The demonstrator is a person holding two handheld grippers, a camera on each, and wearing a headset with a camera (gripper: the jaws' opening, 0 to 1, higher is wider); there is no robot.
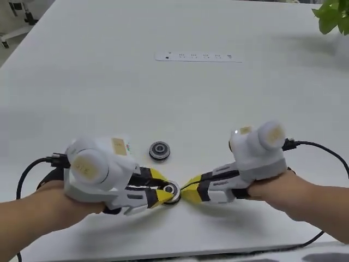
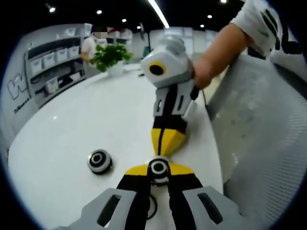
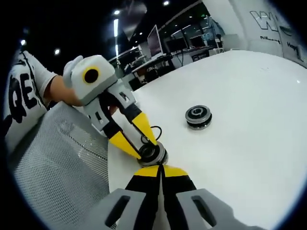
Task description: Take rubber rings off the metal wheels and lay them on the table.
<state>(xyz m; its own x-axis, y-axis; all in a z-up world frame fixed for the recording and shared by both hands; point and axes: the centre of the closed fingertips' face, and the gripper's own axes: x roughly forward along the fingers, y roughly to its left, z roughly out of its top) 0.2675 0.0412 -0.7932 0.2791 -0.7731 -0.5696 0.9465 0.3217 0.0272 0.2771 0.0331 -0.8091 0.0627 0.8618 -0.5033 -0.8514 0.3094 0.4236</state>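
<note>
Left tongs (image 1: 162,195) pinching a metal wheel (image 1: 170,191) close to the near edge of the table (image 1: 109,82), right tongs (image 1: 189,195) pressed together against that wheel's rim, second wheel (image 1: 159,150) behind it, wide tabletop beyond, power strip (image 1: 198,56) far behind

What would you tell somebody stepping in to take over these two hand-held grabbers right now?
Left gripper: jaws shut on a small metal wheel.
Right gripper: jaws shut, tips against that wheel's rim; whether they pinch its ring is unclear.
Second wheel, black rubber ring on, lies on the table just beyond.
Done: a thin black loop by the left jaws looks like one ring off, though that is not certain.
Left: strip the held wheel, then the second.
</note>
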